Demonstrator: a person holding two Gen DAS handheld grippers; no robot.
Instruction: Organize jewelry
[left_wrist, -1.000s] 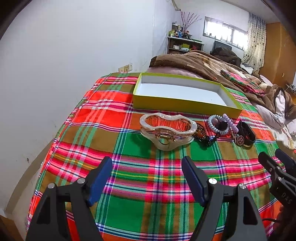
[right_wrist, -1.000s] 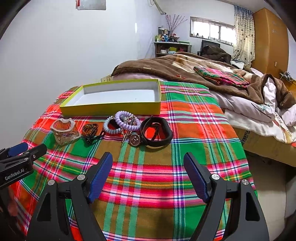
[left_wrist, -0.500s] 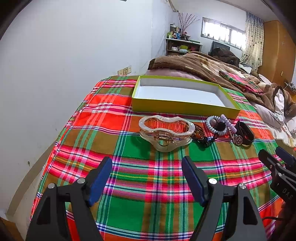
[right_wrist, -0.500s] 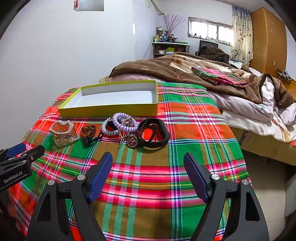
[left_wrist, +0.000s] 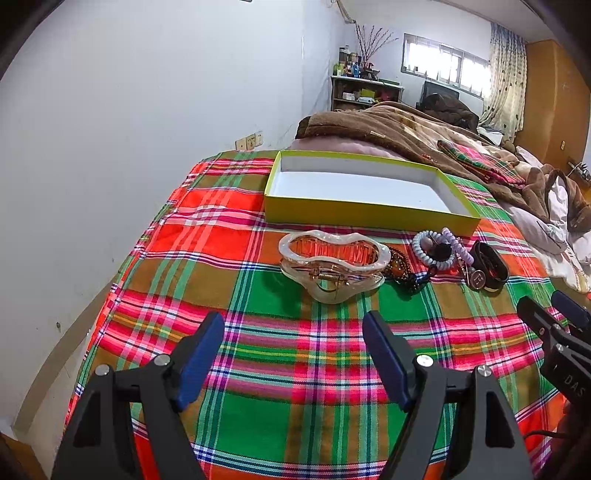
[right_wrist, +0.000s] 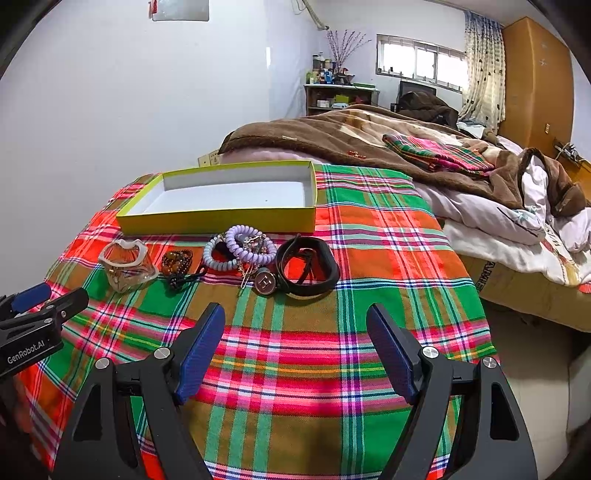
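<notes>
Jewelry lies in a row on the plaid cloth, in front of the yellow box.

From left to right: a translucent hair claw, dark beads, two coiled lilac ties, a round pendant and a black band, the last four touching or overlapping. The left gripper and right gripper both hover short of the row, jaws spread wide, holding nothing. The box's white interior is bare.
</notes>
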